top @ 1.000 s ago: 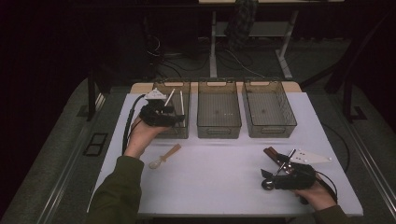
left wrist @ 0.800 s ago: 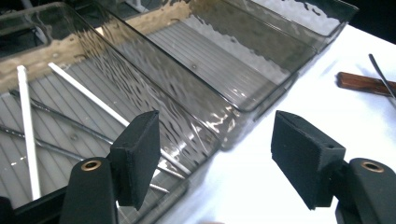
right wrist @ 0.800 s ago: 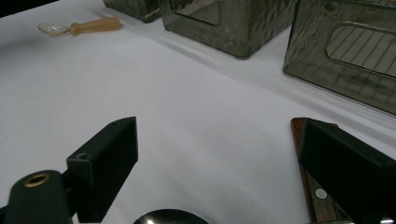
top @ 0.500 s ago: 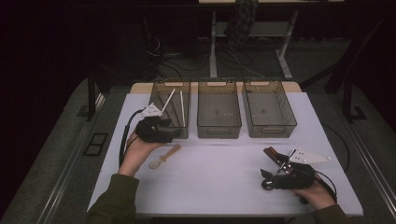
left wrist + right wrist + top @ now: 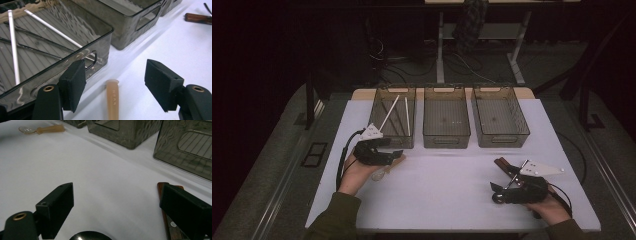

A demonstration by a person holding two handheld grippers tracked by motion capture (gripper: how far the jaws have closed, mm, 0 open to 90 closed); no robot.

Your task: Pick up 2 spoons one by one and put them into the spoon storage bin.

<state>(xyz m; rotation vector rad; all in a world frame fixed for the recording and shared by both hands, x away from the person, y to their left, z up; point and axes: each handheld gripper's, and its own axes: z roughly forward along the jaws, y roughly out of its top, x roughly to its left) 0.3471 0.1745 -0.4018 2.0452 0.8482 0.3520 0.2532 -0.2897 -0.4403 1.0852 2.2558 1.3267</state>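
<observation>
A small spoon with a tan handle (image 5: 112, 98) and a clear bowl (image 5: 379, 174) lies on the white table in front of the left bin. My left gripper (image 5: 396, 156) hangs low over it, open. In the left gripper view (image 5: 117, 80) the handle lies between the two pads, touching neither. My right gripper (image 5: 504, 180) rests open at the near right of the table, nothing between its jaws (image 5: 120, 202). A brown wooden handle (image 5: 167, 220) lies beside its right jaw, and a dark round object (image 5: 87, 236) shows just below the jaws.
Three smoky see-through bins stand in a row at the back. The left bin (image 5: 384, 131) holds white sticks (image 5: 13, 47) and thin dark rods. The middle bin (image 5: 447, 140) and right bin (image 5: 501, 141) look bare. The white tabletop (image 5: 447, 185) stretches between both hands.
My left hand has come down and toward the near side, from the left bin's front wall to the spoon. The right hand has stayed where it was.
</observation>
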